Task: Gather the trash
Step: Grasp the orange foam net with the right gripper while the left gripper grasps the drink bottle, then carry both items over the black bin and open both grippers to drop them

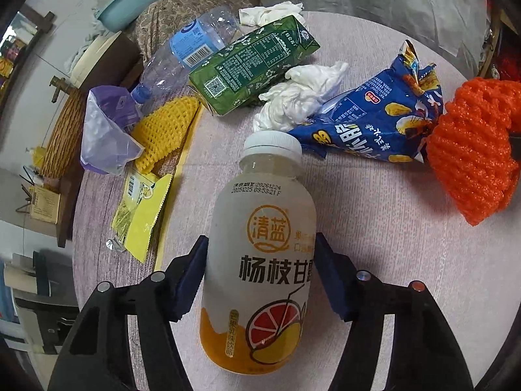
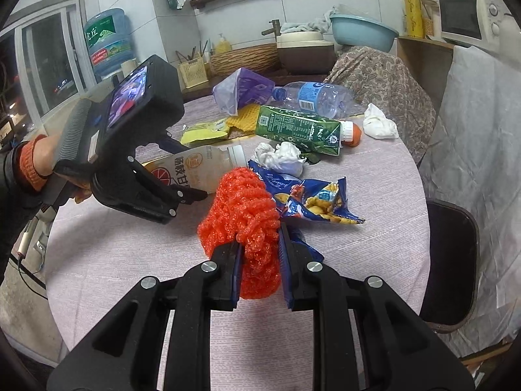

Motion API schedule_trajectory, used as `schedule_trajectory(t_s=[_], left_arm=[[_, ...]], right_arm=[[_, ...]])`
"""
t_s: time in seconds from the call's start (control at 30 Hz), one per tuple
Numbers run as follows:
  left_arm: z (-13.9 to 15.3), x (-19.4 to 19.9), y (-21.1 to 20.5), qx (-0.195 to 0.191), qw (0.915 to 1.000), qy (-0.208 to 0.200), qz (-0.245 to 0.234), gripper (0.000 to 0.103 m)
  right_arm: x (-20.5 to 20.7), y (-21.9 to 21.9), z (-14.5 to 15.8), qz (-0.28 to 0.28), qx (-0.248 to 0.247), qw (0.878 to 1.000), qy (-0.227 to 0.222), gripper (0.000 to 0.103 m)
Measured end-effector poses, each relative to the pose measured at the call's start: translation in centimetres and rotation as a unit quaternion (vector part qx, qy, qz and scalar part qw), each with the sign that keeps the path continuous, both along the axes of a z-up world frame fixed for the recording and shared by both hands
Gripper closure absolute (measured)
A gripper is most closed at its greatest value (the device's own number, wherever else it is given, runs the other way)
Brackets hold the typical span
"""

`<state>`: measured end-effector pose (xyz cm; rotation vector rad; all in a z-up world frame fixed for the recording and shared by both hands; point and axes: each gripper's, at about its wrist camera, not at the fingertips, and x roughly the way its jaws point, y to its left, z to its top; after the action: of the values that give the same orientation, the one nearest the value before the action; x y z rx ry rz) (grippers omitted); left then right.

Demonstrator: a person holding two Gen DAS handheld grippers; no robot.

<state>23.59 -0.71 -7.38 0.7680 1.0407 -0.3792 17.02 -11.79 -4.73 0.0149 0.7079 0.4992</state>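
Trash lies scattered over the round counter (image 2: 374, 228), which has a pale pink cloth. Left gripper (image 1: 260, 273) straddles a milky drink bottle (image 1: 260, 260) w/ white cap and grapefruit label; bottle lies on its side, cap pointing away, blue pads at both flanks of the body. Pads look touching or v. close, can't tell if it's truly clamped. In right wrist view the same bottle (image 2: 198, 169) shows lying on the cloth under that gripper (image 2: 195, 195).

Right gripper (image 2: 260, 260) is squeezed onto an orange foam net (image 2: 244, 205), pads pressing in from both sides, net bulging above the fingers. Net (image 1: 472, 153) sits at the right edge in left wrist view, just beside a blue chip bag (image 1: 374, 120) that lies torn open.

Crumpled white tissue (image 1: 299, 97) rests between chip bag and a green carton (image 1: 250, 65), touching both. Behind the carton a clear water bottle (image 1: 185, 58) w/ blue label lies flat. Yellow foam net (image 1: 166, 127) is beside the carton's near end, a purple plastic bag (image 1: 107, 130) partly over it. Yellow wrapper (image 1: 143, 211) lies near the counter's left edge. Another white tissue wad (image 1: 270, 13) sits at the far side, by the carton's top
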Motion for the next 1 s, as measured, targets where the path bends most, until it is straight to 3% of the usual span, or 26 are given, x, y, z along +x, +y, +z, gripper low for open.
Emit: schedule_trajectory(t_s=[0.27,0.4,0.6,0.83,1.0], left_arm=[[1.8,-1.2,2.6,-0.091,0.9949,-0.025,0.033,0.041],[1.9,-2.3,3.4,-0.107,0.9928,-0.033,0.042,0.041],[4.3,-4.6,3.5,-0.163,0.9846,-0.051,0.037,0.041],[7.7,-6.4,-0.6,-0.241,0.9678,-0.072,-0.008,0.041],[8.2,-4.7,-6.7,-0.288,0.9549,-0.056,-0.043,0.041]], right_arm=[[-0.5,-1.8,-0.4,0.003,0.027,1.000,0.007,0.083],[-0.4,-2.6,-0.6,-0.005,0.037,0.999,0.010,0.083],[-1.3,-4.5,-0.2,-0.025,0.051,0.998,-0.010,0.083],[-0.7,-12.7,1.0,-0.157,0.071,0.984,-0.042,0.083],[3.2,-19.7,-2.3,-0.273,0.068,0.960,-0.001,0.083]])
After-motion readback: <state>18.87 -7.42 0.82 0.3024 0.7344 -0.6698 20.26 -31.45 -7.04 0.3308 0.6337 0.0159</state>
